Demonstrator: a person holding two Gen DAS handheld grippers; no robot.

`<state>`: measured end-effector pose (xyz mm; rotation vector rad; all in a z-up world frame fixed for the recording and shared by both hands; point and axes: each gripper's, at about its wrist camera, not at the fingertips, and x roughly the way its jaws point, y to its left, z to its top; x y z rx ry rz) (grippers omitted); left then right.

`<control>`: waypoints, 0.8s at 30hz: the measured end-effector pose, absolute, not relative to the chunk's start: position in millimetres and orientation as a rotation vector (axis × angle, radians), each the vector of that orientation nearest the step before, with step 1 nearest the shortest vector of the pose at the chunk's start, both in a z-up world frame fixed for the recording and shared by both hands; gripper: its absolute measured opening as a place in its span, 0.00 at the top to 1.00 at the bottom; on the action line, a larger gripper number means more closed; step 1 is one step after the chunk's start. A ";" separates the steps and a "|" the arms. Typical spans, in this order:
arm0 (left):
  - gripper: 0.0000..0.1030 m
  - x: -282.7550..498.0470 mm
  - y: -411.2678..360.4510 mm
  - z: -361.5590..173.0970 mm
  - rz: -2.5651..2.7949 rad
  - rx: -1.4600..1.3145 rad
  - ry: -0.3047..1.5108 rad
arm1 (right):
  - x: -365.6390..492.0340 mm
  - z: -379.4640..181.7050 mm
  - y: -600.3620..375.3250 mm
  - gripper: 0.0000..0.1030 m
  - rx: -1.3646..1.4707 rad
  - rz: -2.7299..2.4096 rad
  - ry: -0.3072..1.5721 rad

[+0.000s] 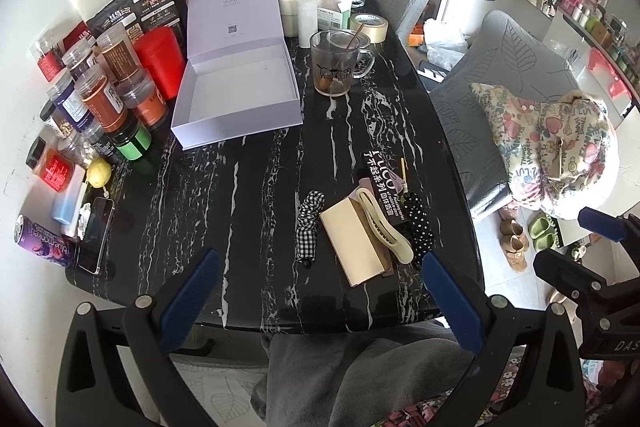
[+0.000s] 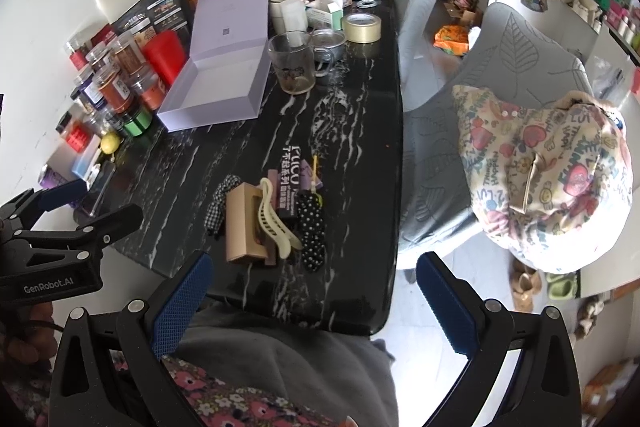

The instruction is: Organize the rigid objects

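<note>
Both grippers hung above the near edge of the black marbled worktop (image 1: 248,187), each with its jaws spread wide and nothing between them. The left gripper (image 1: 320,291) sat at about 6 o'clock of its own view, and the right gripper (image 2: 314,293) likewise in its view. The small things to sort lay in a loose heap near the front of the worktop: a tan box (image 1: 356,243) lay flat, a cream hair claw (image 1: 384,227) rested touching its 3 o'clock edge, a checked scrunchie (image 1: 308,223) lay just beside it at 9 o'clock, and a dotted scrunchie (image 1: 420,223) lay at 3 o'clock of the claw. A black packet (image 1: 380,187) with white lettering lay at 12 o'clock of the heap, partly under the claw. Further back, toward 11 o'clock, stood an open lilac box (image 1: 240,83) with its lid raised, a glass mug (image 1: 334,63) just beside it at 3 o'clock, and a cluster of jars (image 1: 104,91) at 9 o'clock.
</note>
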<state>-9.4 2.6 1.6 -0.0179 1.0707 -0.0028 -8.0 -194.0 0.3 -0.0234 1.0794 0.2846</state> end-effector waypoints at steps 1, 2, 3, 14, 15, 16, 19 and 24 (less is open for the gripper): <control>0.00 -9.0 3.0 1.0 -0.008 -0.018 1.073 | -7.2 -0.7 -193.9 0.00 -0.019 0.288 1.086; 0.00 -8.6 2.8 0.0 -0.013 -0.016 1.078 | -6.8 -1.5 -193.9 0.00 -0.016 0.290 1.091; 0.00 -7.9 2.1 -1.4 -0.020 -0.014 1.084 | -6.3 -2.7 -193.6 0.00 -0.013 0.293 1.097; 0.00 2.4 6.9 -18.1 -0.063 0.018 1.140 | 1.3 -21.0 -182.0 0.00 0.007 0.340 1.178; 0.00 4.2 8.1 -20.3 -0.070 0.027 1.139 | 2.4 -22.0 -180.8 0.00 0.010 0.342 1.184; 0.00 6.0 9.2 -22.4 -0.077 0.039 1.138 | 3.3 -24.7 -179.4 0.00 0.013 0.347 1.191; 0.00 13.0 10.2 -29.6 -0.101 0.075 1.137 | 5.6 -31.9 -175.7 0.00 0.019 0.350 1.208; 0.00 23.7 9.4 -39.0 -0.155 0.123 1.143 | 9.7 -44.7 -169.4 0.00 0.049 0.358 1.238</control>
